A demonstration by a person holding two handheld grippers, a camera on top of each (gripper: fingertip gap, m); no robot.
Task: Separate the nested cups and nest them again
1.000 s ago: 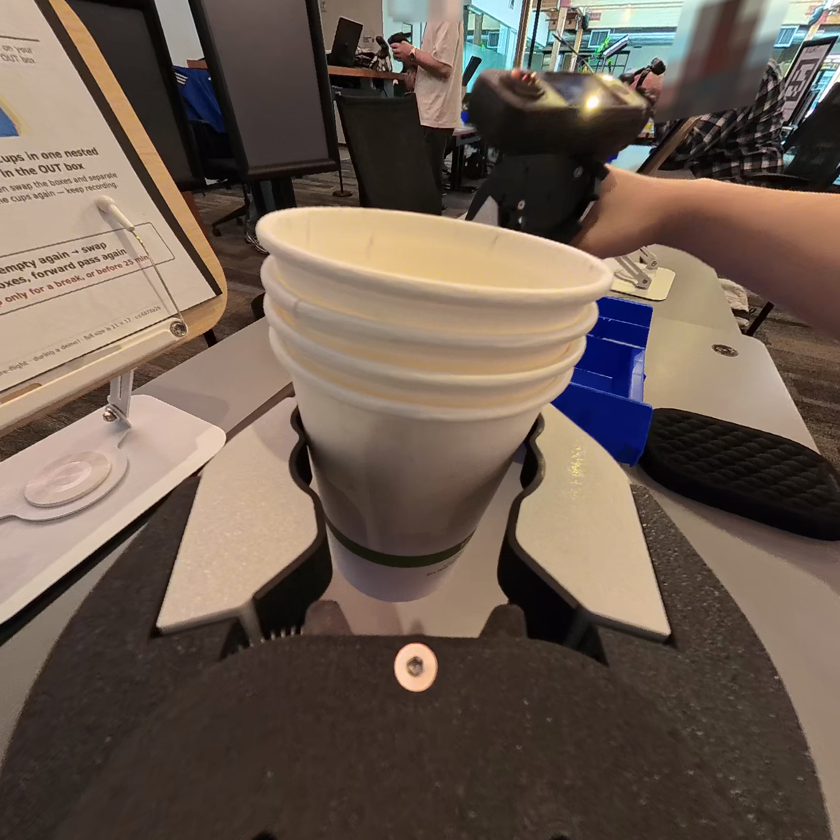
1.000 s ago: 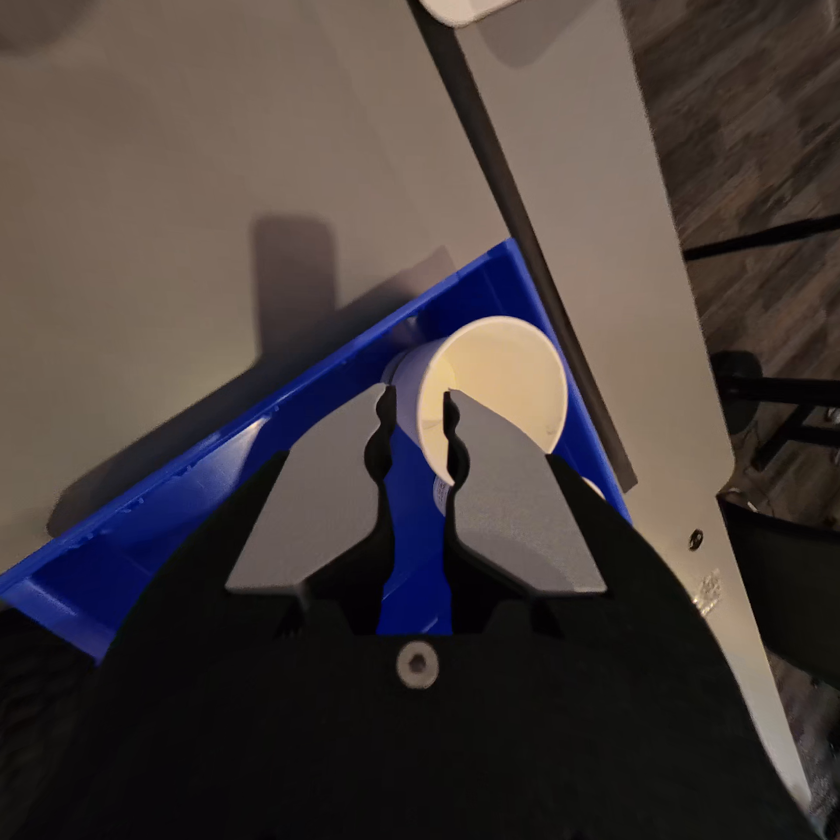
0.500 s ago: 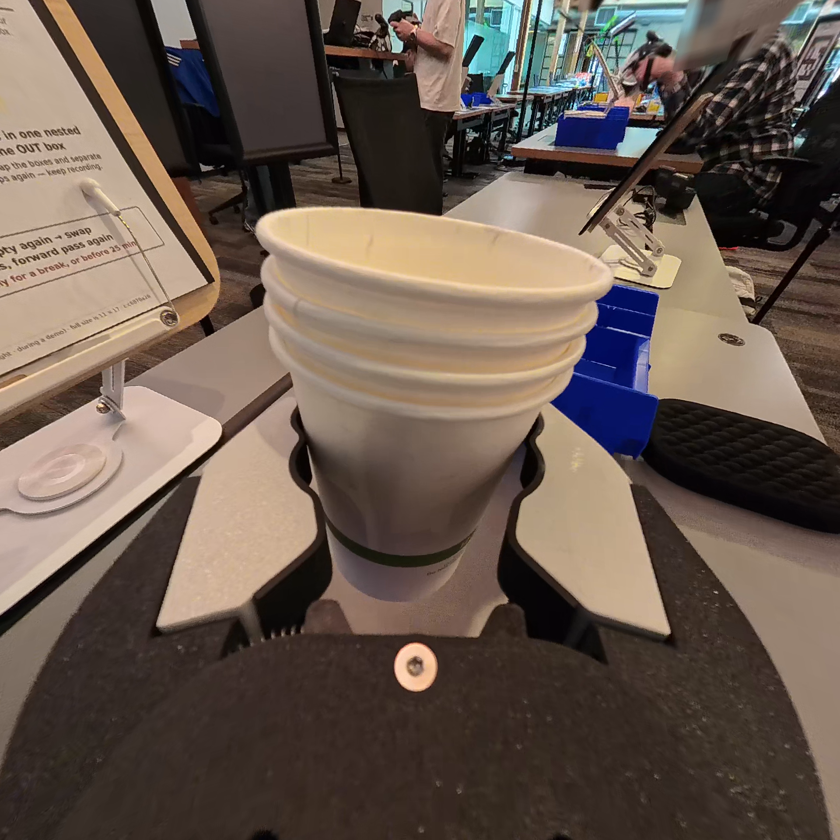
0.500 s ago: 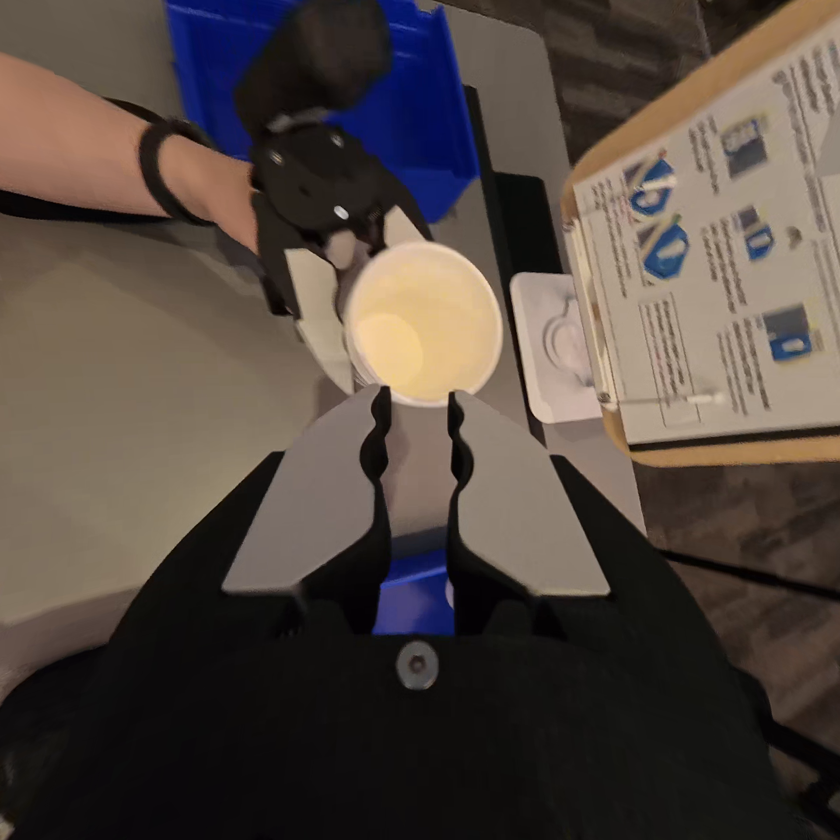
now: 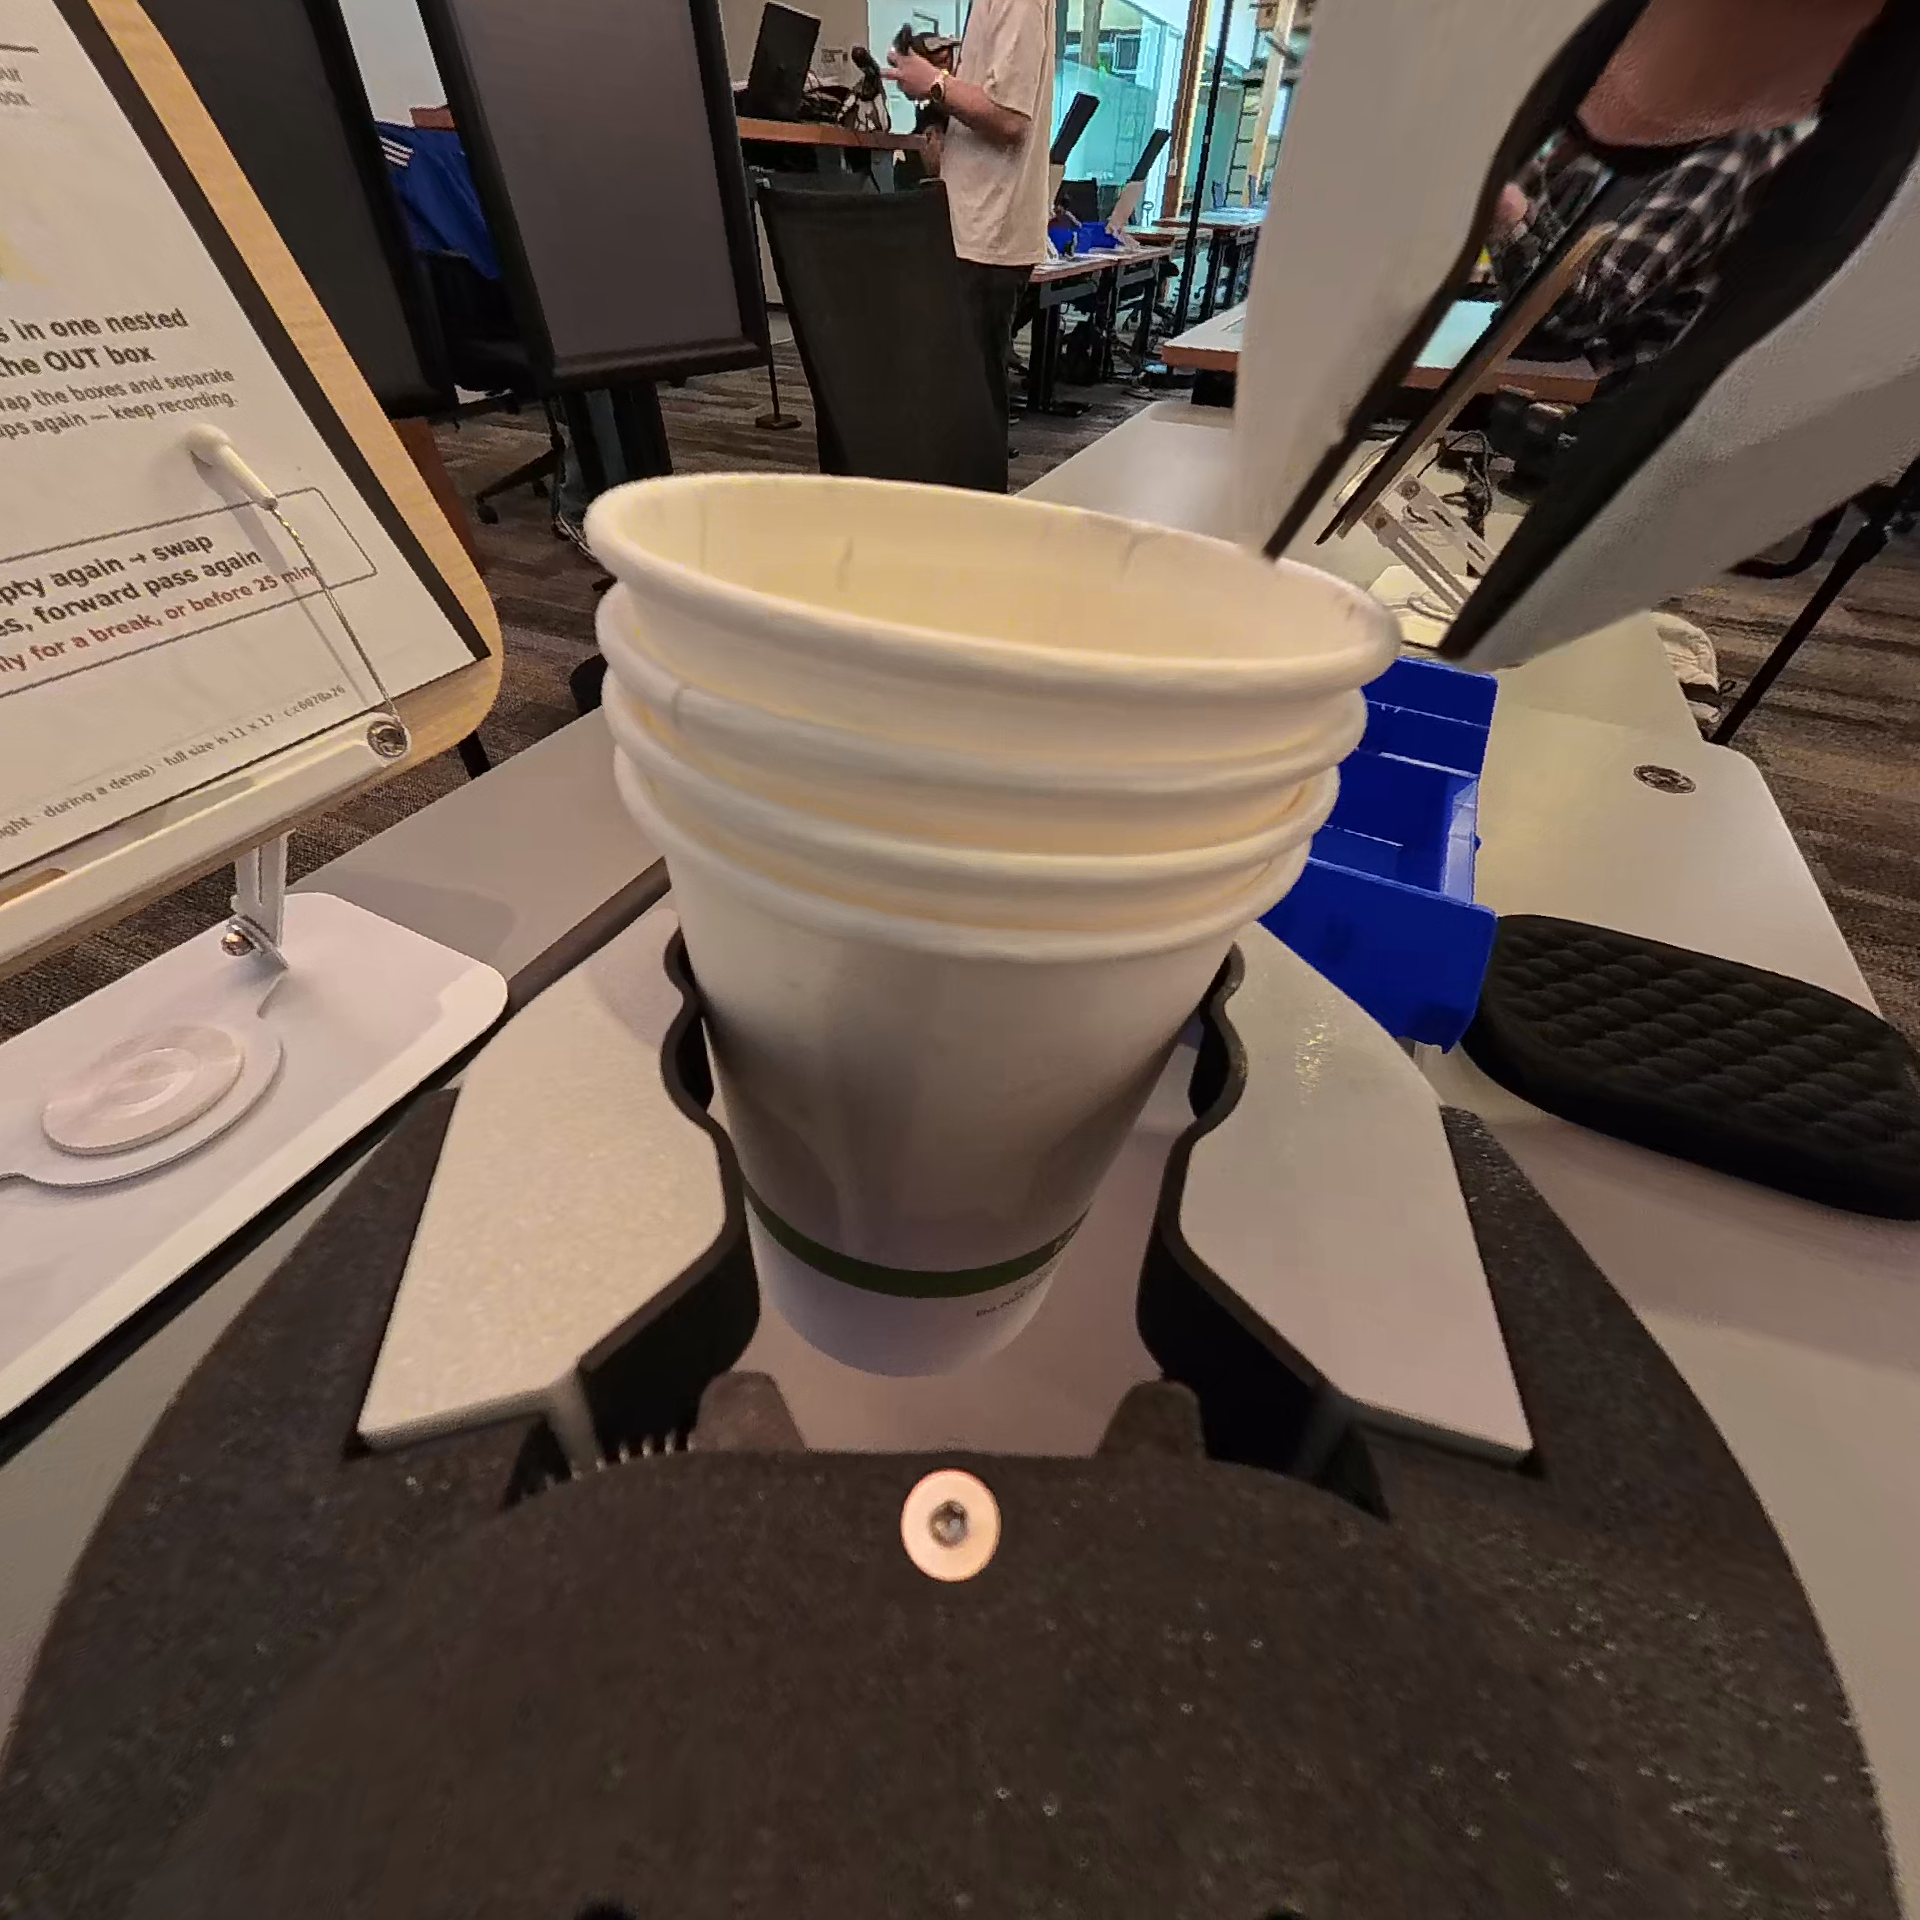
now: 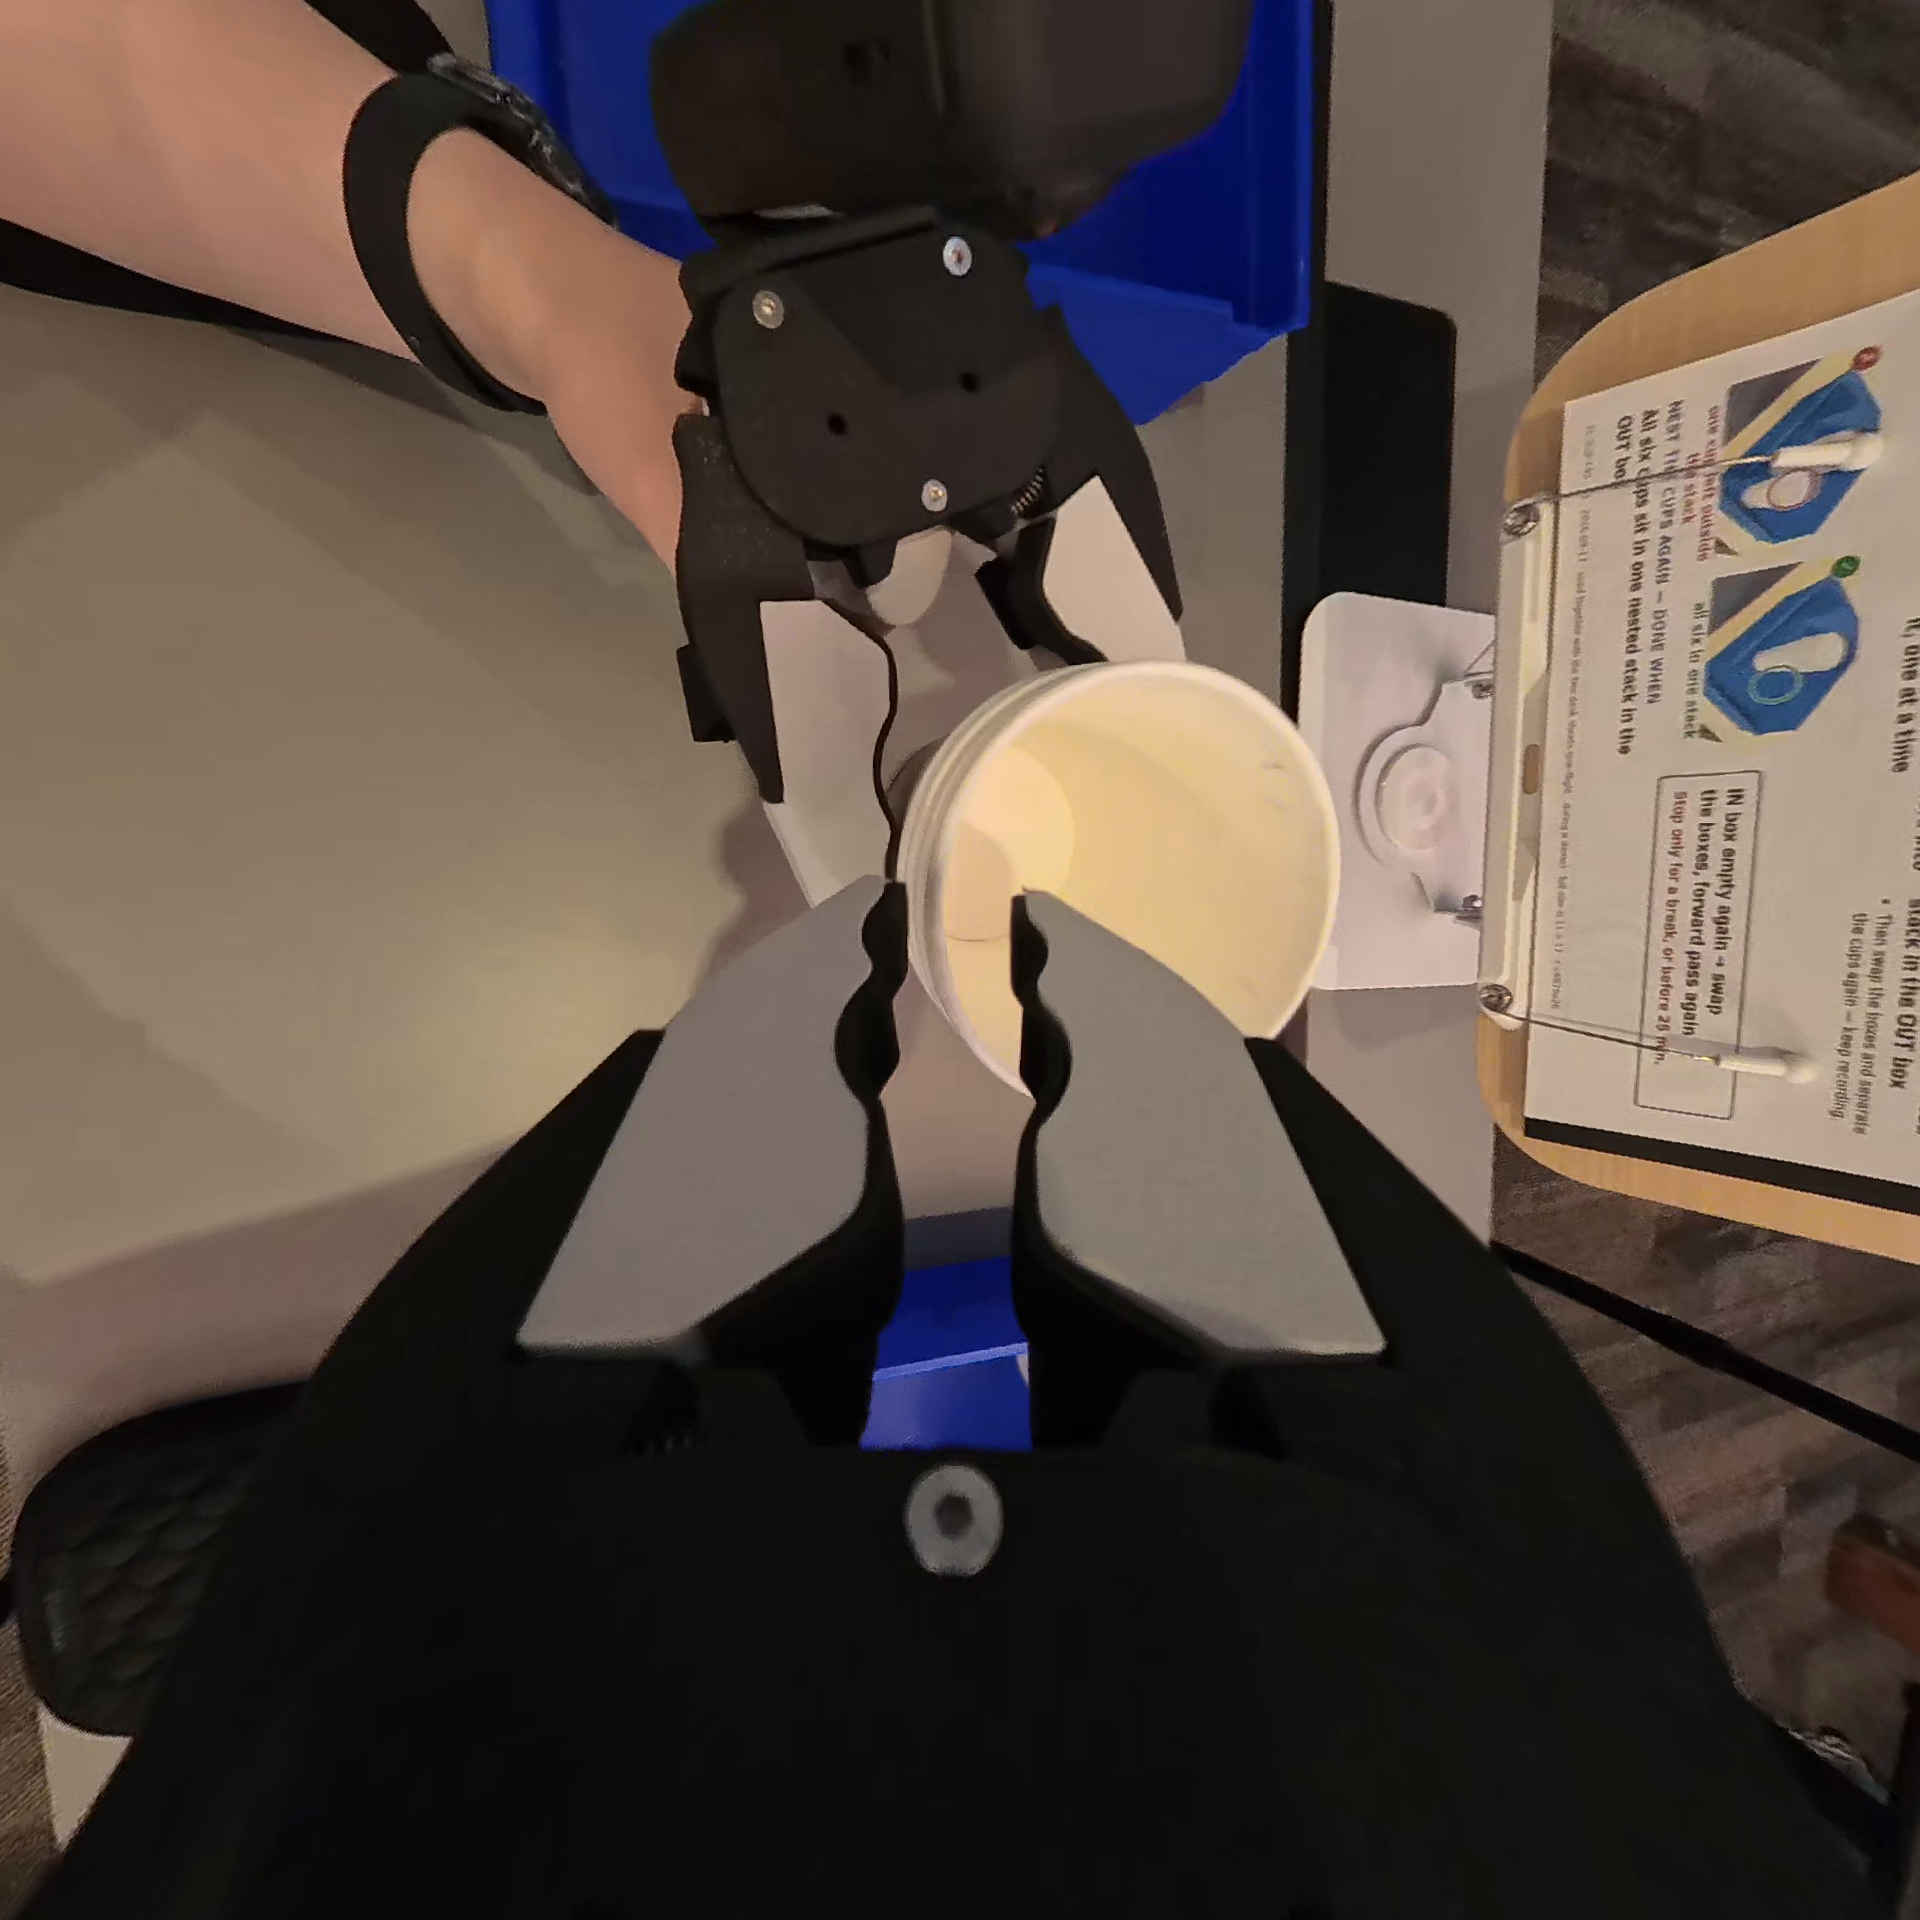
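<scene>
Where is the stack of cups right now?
The stack of cups is held upright in the left claw, with the right claw straddling its top rim from above.

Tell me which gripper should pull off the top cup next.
Right. The right gripper is open, its fingertips straddling the top cup's rim from above. The left gripper is shut on the stack of cups, so it is likely best left steadying it.
</scene>
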